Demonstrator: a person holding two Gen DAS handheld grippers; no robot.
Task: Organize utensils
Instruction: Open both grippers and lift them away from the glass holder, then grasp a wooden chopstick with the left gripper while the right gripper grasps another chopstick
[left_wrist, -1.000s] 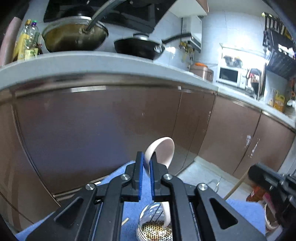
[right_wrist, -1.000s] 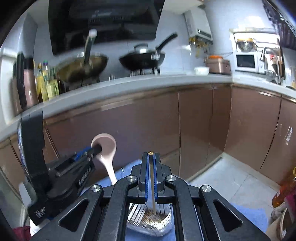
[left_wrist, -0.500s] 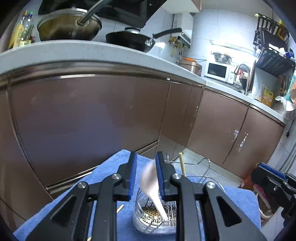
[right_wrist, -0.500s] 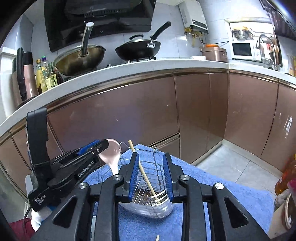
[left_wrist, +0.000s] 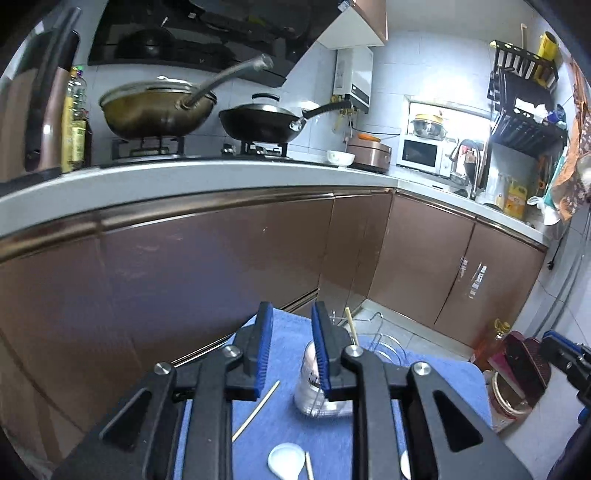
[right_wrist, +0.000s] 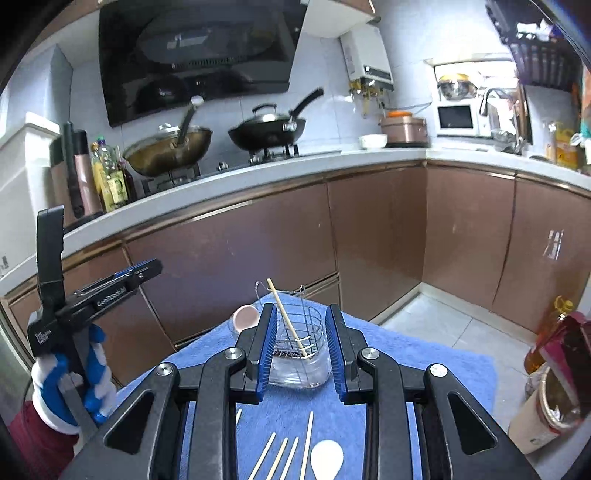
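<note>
While the left tongs (left_wrist: 290, 350) are being opened with nothing between their pads, the right tongs (right_wrist: 301, 345) are being held narrowly apart and empty too. A wire holder (right_wrist: 295, 334) in a clear cup is being kept near the far edge of the blue-covered desk (right_wrist: 424, 373), with one chopstick (right_wrist: 286, 319) and a pink spoon (right_wrist: 244, 317) leaning in it. Loose chopsticks (right_wrist: 284, 452) and a white spoon (right_wrist: 327, 458) are lying at the near edge.
</note>
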